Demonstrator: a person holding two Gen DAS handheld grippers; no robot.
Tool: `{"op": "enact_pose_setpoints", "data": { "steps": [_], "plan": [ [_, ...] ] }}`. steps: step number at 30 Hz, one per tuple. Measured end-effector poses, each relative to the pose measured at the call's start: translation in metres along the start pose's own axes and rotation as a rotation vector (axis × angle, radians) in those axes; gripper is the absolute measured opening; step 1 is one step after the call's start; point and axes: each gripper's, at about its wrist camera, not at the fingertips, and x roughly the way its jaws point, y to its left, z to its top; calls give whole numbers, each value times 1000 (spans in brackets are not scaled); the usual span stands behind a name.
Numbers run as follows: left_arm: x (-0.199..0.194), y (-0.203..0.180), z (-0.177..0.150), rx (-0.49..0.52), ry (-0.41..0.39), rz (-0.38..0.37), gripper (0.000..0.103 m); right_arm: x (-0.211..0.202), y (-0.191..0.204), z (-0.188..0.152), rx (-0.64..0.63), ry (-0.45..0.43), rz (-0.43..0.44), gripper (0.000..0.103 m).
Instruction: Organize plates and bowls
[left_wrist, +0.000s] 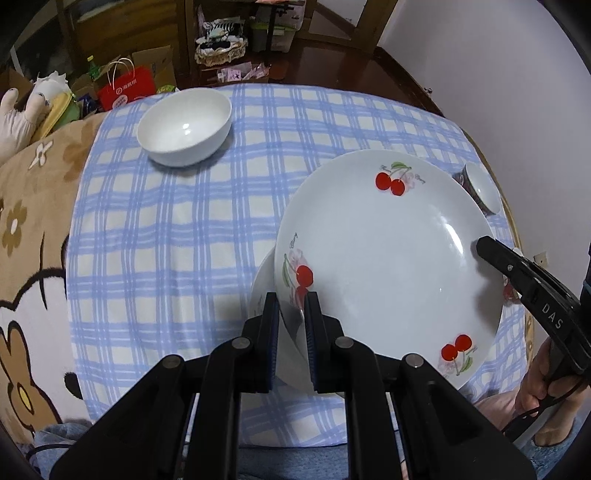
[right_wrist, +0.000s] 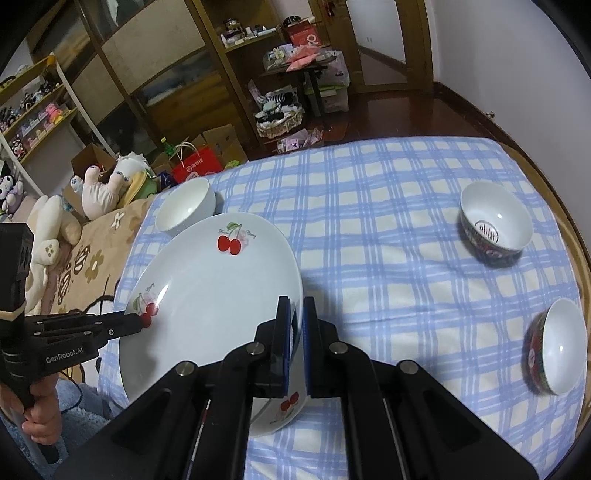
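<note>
- My left gripper (left_wrist: 291, 306) was pinched on the near left rim of the cherry plate (left_wrist: 388, 266), its pads closed tight on the edge.
- My right gripper (right_wrist: 295, 310) was clamped on the opposite rim of the same plate, its pads nearly together with only the thin edge between them.
- The plate sat tilted between the two tools, above the blue checked cloth (left_wrist: 177, 236); a second white rim showed just under its left edge, though I could not tell what it belonged to.
- A plain white bowl (left_wrist: 184, 127) stood upright at the far left of the cloth, well apart from the plate.
- Two patterned bowls were off to the right: one upright (right_wrist: 493, 225) farther back, one tipped on its side (right_wrist: 554, 352) nearer me.
</note>
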Motion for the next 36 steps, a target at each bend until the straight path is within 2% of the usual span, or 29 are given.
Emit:
{"op": "enact_pose_setpoints", "data": {
  "steps": [8, 9, 10, 11, 12, 13, 14, 16, 17, 19, 22, 24, 36],
  "plan": [
    [14, 8, -7, -28, 17, 4, 13, 14, -2, -14, 12, 31, 5, 7],
    [14, 8, -7, -25, 17, -1, 11, 16, -2, -14, 14, 33, 7, 6],
    [14, 7, -8, -20, 14, -49, 1, 16, -1, -14, 17, 34, 25, 6],
    [14, 5, -7, -20, 29, -132, 1, 20, 2, -14, 24, 50, 78, 8],
    [13, -2, -6, -8, 28, -139, 2, 26, 10, -16, 4, 74, 43, 6],
    [14, -7, -5, 8, 17, -86, 2, 32, 22, -20, -71, 67, -89, 4],
    [20, -10, -3, 15, 26, -17, 2, 39, 28, -24, -124, 69, -160, 4],
    [29, -4, -3, -19, 57, -23, 1, 45, 22, -27, -76, 90, -103, 3],
    [33, 1, -5, -29, 51, 4, 1, 48, 16, -29, -44, 108, -66, 3],
    [40, 6, -9, -25, 62, 53, 1, 52, 12, -31, -49, 113, -82, 4],
    [49, 16, -13, -48, 84, 75, 2, 59, 6, -33, -44, 118, -89, 4],
    [52, 19, -14, -39, 78, 123, 2, 61, 2, -31, -30, 126, -84, 4],
    [40, 11, -11, -22, 38, 115, 8, 37, 0, -16, -9, 60, -101, 6]
  ]
}}
